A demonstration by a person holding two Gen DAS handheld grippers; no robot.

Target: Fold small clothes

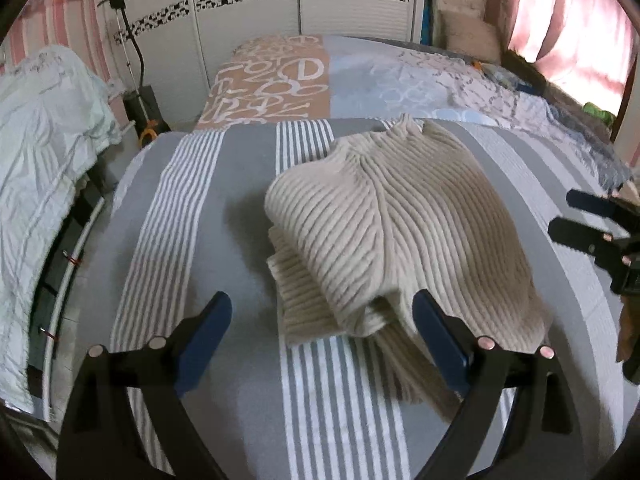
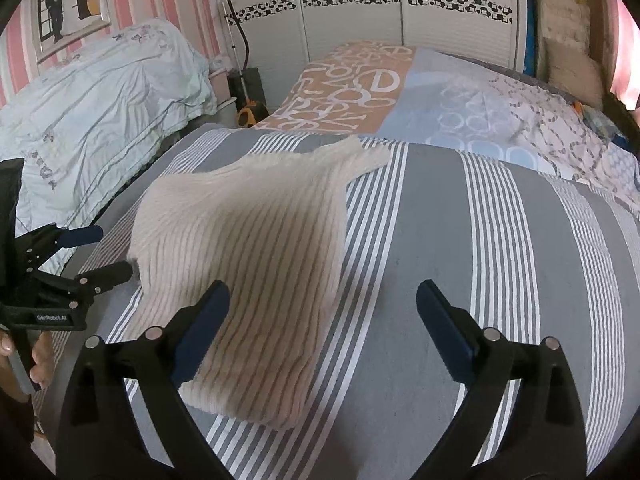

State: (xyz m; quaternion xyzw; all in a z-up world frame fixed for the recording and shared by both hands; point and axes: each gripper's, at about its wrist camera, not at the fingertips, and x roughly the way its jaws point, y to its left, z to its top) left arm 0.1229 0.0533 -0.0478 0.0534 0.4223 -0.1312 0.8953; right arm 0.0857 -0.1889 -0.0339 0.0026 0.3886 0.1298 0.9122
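Both tongs, left gripper (image 1: 322, 330) and right gripper (image 2: 322, 318), gaped wide, empty, over the folded cream sweater (image 1: 404, 224) on the striped bedspread (image 1: 248, 208).

A cream ribbed knit sweater (image 1: 400, 232) (image 2: 248, 264) lies on the grey-and-white striped bedcover (image 1: 248, 216) (image 2: 432, 264), partly folded. Its collar points toward the far end of the bed. The left side is doubled over, with layers stacked along that edge, and a ribbed hem or sleeve end sticks out at the near left.
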